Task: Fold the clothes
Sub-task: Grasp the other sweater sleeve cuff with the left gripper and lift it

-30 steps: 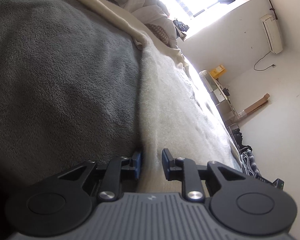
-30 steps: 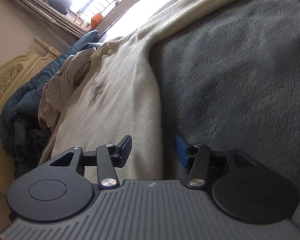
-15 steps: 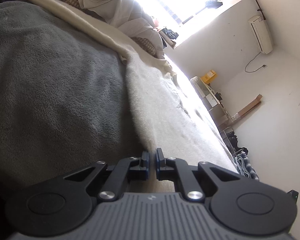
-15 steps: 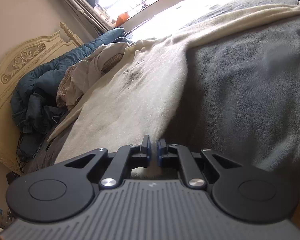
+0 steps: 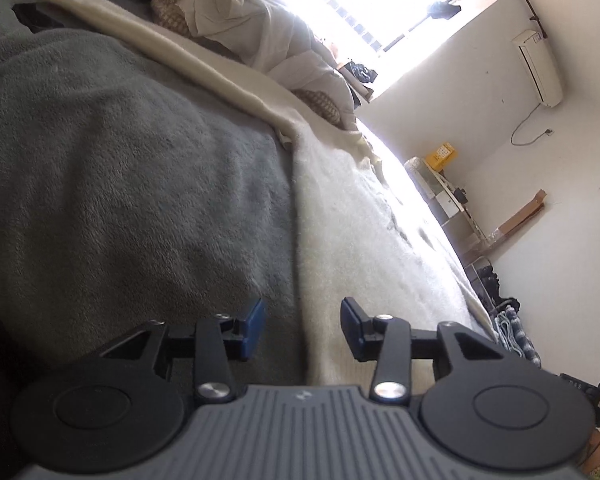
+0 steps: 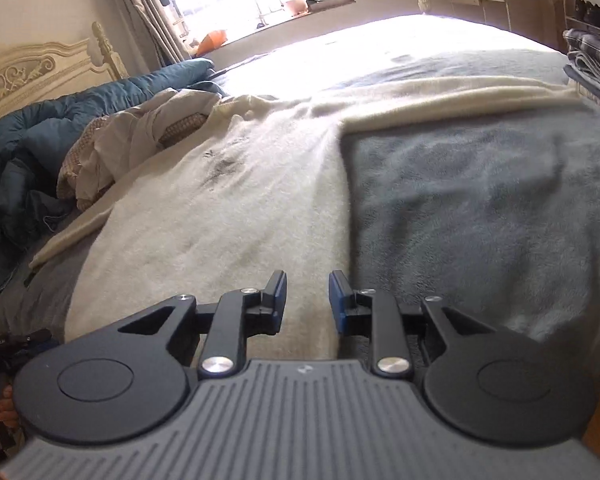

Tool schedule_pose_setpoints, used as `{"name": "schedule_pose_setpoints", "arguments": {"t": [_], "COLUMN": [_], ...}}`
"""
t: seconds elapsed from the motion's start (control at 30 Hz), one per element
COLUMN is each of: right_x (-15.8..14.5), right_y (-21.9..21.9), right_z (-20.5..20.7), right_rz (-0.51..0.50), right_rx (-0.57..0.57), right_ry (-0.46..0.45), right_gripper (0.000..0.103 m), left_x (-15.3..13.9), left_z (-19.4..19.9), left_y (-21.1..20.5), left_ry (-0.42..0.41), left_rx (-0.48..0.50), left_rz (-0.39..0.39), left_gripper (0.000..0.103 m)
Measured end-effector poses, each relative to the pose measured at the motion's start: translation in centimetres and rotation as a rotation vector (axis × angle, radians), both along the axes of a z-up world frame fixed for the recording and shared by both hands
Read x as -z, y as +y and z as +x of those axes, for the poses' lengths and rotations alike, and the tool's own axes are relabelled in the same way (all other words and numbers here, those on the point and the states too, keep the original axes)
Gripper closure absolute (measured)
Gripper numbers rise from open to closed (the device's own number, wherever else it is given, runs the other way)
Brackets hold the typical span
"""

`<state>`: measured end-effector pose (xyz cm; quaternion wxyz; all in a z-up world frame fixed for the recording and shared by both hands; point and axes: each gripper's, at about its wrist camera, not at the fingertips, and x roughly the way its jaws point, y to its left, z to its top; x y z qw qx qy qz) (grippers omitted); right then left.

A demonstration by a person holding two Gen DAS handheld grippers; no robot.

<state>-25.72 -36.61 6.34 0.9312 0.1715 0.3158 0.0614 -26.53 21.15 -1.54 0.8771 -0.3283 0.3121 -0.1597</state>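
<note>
Both tools hang spread and empty over the cream sweater's near hem. The left tool (image 5: 302, 330) straddles the side edge where the cream sweater (image 5: 364, 216) meets the grey blanket (image 5: 120, 168); the right tool (image 6: 307, 300) sits just inside the opposite edge. The sweater's (image 6: 236, 208) long axis runs straight ahead of both; whether the fingers touch cloth is unclear.

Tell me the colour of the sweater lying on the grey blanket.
Cream white sweater, clearest in the right wrist view.
</note>
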Motion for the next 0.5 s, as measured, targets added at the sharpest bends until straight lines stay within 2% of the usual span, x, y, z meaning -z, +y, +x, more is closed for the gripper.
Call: {"name": "schedule_pose_setpoints", "arguments": {"t": [0.1, 0.2, 0.33, 0.5], "right_x": [-0.3, -0.1, 0.0, -0.6], "right_y": [3.6, 8.3, 15.1, 23.8], "right_z": [2.9, 6.4, 10.8, 15.4], "right_rz": [0.026, 0.066, 0.114, 0.126], "right_rx": [-0.089, -0.166, -0.292, -0.436], "right_ry": [-0.046, -0.051, -0.036, -0.025], "right_gripper": [0.078, 0.078, 0.078, 0.078], "left_x": [-1.7, -3.7, -4.3, -5.0], "left_z": [0.8, 3.6, 7.5, 12.4], "left_y": [2.1, 4.5, 9.8, 16.5], "left_ry": [-0.05, -0.07, -0.029, 0.022], "left_rx": [-0.108, -0.239, -0.341, -0.468], "left_rz": [-0.007, -0.015, 0.008, 0.037], "left_gripper": [0.05, 0.047, 0.047, 0.044]}}
